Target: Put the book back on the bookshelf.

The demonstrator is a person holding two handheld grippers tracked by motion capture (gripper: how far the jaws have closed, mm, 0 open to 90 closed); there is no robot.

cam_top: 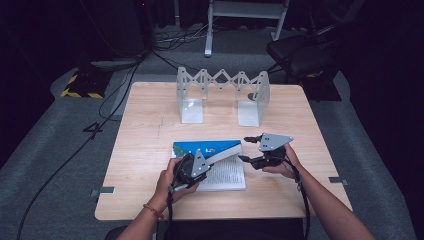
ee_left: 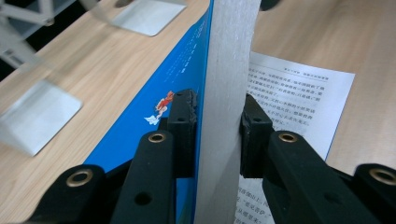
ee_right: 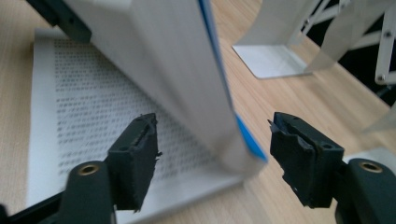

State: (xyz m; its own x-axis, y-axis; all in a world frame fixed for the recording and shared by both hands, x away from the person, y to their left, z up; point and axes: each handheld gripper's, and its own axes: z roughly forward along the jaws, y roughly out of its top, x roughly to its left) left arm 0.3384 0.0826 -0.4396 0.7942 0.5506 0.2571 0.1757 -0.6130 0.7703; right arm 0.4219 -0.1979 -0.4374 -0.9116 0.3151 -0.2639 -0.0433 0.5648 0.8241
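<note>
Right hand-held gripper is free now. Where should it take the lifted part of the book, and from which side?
Probably the raised block of pages at its free corner, coming from the book's right end. That block stands tilted off the printed page, clamped by the left hand-held gripper, and its corner already lies between the right hand-held gripper's open jaws.

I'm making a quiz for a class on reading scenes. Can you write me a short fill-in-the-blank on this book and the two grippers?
1. The left gripper is shut on a thick block of the book's ____.
2. The book's cover is coloured ____.
3. The right gripper has its jaws ____, with the lifted block's corner between them.
4. The metal bookend rack stands ____ the book.

Missing words: pages; blue; open; behind
</note>
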